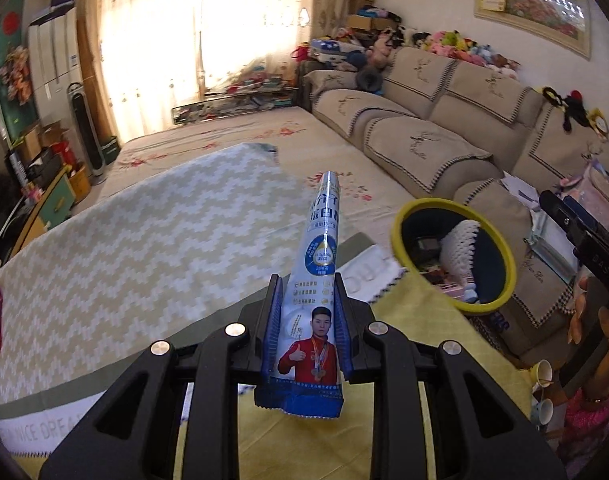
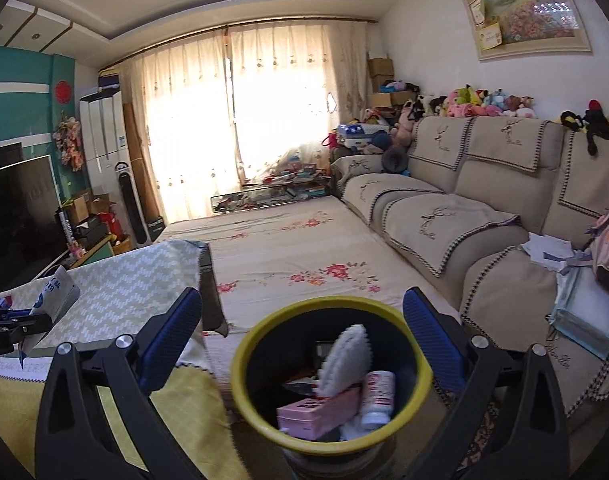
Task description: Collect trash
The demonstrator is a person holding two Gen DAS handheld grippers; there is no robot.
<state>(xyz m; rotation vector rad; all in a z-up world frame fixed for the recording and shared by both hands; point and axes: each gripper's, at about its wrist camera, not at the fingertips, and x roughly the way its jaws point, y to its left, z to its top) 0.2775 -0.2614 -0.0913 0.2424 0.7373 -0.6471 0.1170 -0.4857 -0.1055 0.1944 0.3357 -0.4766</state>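
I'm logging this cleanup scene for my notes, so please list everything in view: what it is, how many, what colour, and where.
milk-powder sachet: 1, blue and white, clamped upright in the left gripper
trash bin: 1, dark with yellow rim, on the floor by the sofa
pink box: 1, pink, inside the bin
small bottle: 1, white with red label, inside the bin
white knitted item: 1, white, inside the bin
sofa: 1, beige, along the right wall
zigzag cloth: 1, grey-white, ahead on the left
yellow cloth: 1, yellow, beneath the grippers
plush toys: many, mixed colours, on the sofa back
left gripper: shut on the sachet
right gripper: open, above the bin
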